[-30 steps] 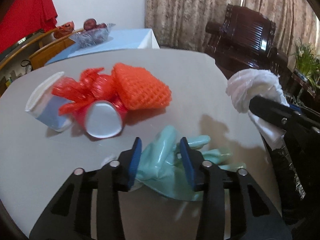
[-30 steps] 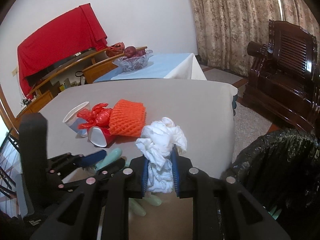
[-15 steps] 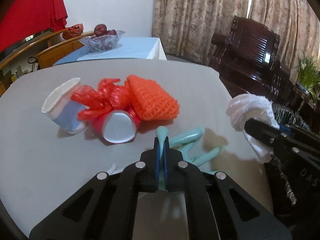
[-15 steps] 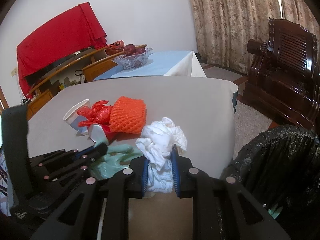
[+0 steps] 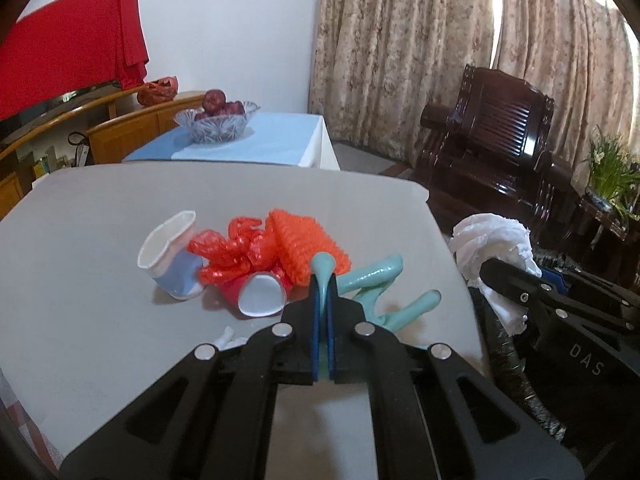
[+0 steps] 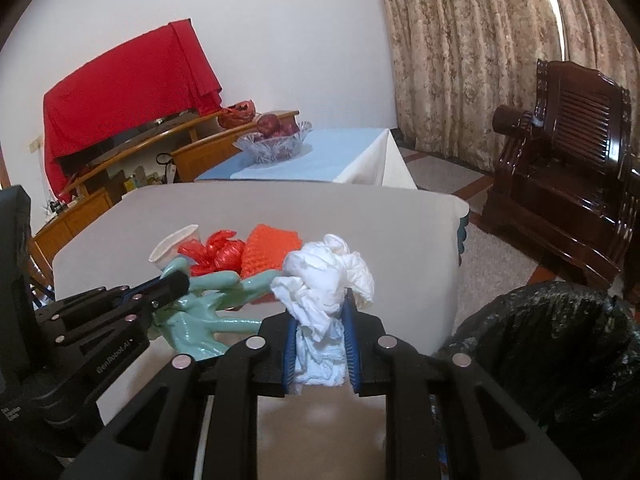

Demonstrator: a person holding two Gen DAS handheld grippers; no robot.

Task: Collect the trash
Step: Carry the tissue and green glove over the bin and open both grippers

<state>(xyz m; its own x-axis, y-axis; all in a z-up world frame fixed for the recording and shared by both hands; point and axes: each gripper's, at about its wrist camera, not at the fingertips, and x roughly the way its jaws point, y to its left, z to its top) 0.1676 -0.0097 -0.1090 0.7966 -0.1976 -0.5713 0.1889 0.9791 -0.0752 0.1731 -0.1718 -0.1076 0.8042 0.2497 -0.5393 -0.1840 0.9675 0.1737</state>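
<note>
Two tongs loaded: left tongs (image 5: 322,296) pinched tight on a teal rubber glove (image 6: 208,312), lifted off the surface (image 5: 100,208); right tongs (image 6: 320,344) clamped on crumpled white tissue (image 6: 328,276). Risk: floppy glove fingers snagging the red netting (image 5: 236,256) and cups. Black-lined bin (image 6: 560,344) open beyond the right edge.

The left hand-held gripper (image 5: 322,280) hides most of the teal glove (image 5: 376,276), whose cuff lies out of sight behind its black frame. The red cup (image 5: 260,294) sits half buried under red plastic wrap (image 5: 228,254). The black trash bag (image 6: 560,352) is cut by the right edge (its inside too dark to read).
</note>
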